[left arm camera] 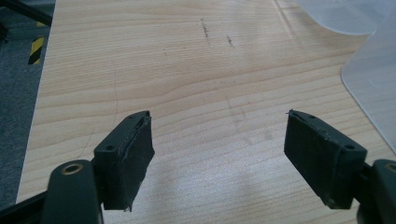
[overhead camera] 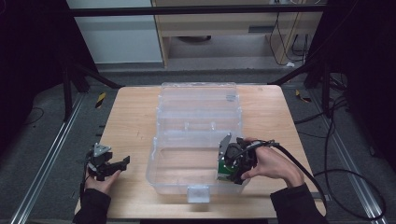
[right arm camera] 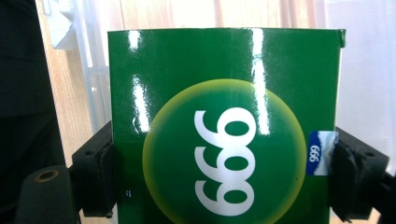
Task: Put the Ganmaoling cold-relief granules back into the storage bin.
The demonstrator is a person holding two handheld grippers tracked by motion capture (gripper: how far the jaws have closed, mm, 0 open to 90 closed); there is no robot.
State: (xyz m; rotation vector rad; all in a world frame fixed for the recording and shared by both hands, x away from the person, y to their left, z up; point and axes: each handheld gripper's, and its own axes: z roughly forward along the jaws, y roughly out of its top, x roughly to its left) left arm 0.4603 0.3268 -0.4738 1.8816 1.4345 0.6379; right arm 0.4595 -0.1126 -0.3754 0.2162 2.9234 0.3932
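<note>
A clear plastic storage box (overhead camera: 177, 179) stands open in the middle of the wooden table, its lid (overhead camera: 198, 100) folded back. My right gripper (overhead camera: 226, 175) is over the box's front right corner, shut on a glossy green carton (right arm camera: 224, 121) printed with "999" in a yellow-green circle. The carton (overhead camera: 224, 171) hangs just inside the box wall, pinched by its two sides. My left gripper (overhead camera: 125, 161) rests at the table's front left, open, with bare wood between its pads (left arm camera: 133, 154).
The table (overhead camera: 130, 121) has free wood left of the box. The box's rounded corner (left arm camera: 373, 79) lies to the right of the left gripper. A cable (overhead camera: 327, 172) trails off the table's right side. Black frame rails stand on both sides.
</note>
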